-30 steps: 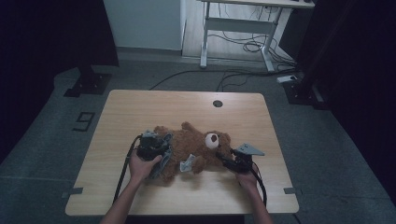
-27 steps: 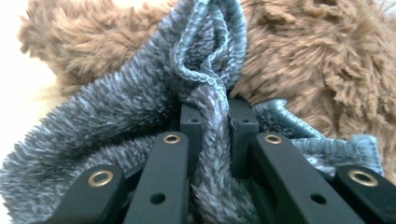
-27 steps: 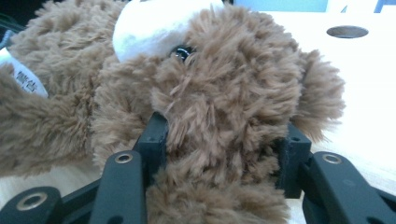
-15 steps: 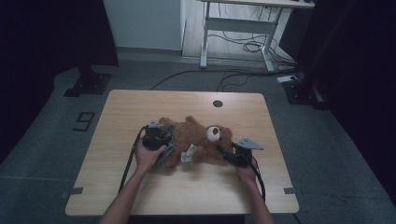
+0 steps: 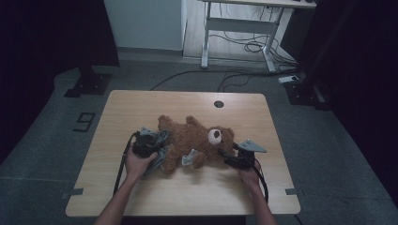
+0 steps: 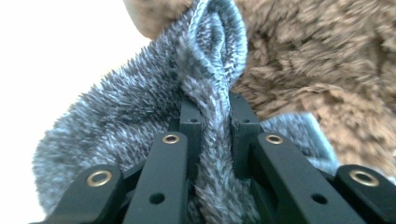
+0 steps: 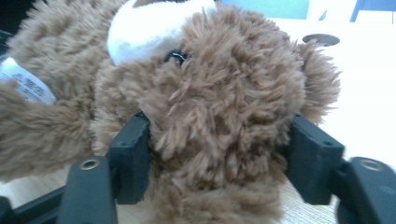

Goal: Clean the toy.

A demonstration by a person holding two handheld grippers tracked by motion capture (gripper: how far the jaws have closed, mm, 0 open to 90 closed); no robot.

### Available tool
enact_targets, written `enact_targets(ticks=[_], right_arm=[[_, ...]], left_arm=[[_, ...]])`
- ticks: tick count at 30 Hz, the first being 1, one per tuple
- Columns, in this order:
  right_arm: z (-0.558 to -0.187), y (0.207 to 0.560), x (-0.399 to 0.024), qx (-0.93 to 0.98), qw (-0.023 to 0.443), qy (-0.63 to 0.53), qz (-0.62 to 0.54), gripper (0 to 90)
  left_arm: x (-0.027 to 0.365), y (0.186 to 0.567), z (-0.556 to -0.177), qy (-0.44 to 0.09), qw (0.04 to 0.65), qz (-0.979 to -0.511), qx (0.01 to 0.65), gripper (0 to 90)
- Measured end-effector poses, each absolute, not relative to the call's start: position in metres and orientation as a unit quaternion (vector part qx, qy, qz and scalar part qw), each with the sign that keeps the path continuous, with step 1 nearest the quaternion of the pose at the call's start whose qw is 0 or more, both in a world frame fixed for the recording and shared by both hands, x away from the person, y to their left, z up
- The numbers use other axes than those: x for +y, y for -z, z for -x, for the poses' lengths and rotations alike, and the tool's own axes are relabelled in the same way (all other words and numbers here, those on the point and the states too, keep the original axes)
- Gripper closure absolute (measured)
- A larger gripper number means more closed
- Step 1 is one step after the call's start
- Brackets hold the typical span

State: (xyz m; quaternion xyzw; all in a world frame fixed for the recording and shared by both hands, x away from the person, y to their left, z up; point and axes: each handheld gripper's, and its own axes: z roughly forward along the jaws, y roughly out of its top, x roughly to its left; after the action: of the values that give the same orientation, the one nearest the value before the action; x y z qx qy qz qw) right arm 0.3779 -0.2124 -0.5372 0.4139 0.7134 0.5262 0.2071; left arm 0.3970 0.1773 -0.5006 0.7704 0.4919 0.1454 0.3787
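A brown teddy bear [image 5: 197, 139] lies on its back across the wooden table [image 5: 141, 108], head to the right. My left gripper [image 5: 160, 148] is at the bear's left end, shut on a fuzzy grey sock [image 6: 140, 107] whose fabric is pinched between the jaws [image 6: 215, 109]. The sock [image 5: 159, 137] bunches around the bear's leg. My right gripper [image 5: 225, 153] is at the bear's head [image 7: 219, 93]. Its jaws have just been opening and now stand on either side of the head [image 7: 217, 140], against loose fur without squeezing it.
A pale label [image 5: 190, 159] sticks out of the bear's side, also seen as a white label [image 7: 25, 86]. A round cable hole [image 5: 218, 103] sits near the table's far edge. A desk frame and cables [image 5: 239, 44] stand on the floor beyond.
Half a second ago both hands sat slightly farther up the table. They have since come back toward the person. The bear has hardly shifted.
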Motion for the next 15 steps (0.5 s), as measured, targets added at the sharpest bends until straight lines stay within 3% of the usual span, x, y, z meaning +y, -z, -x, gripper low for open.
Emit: enact_targets(ticks=[6,15], right_arm=[[-0.373,0.532,-0.219,0.699,0.185,-0.545,-0.424,27.1],[-0.363,0.528,-0.225,0.698,0.186,-0.552,-0.417,25.8]], left_arm=[[0.204,0.496,-0.381,-0.167,0.371,-0.763,0.502,78.6],[0.231,0.514,-0.358,-0.176,0.329,-0.774,0.512,77.0]])
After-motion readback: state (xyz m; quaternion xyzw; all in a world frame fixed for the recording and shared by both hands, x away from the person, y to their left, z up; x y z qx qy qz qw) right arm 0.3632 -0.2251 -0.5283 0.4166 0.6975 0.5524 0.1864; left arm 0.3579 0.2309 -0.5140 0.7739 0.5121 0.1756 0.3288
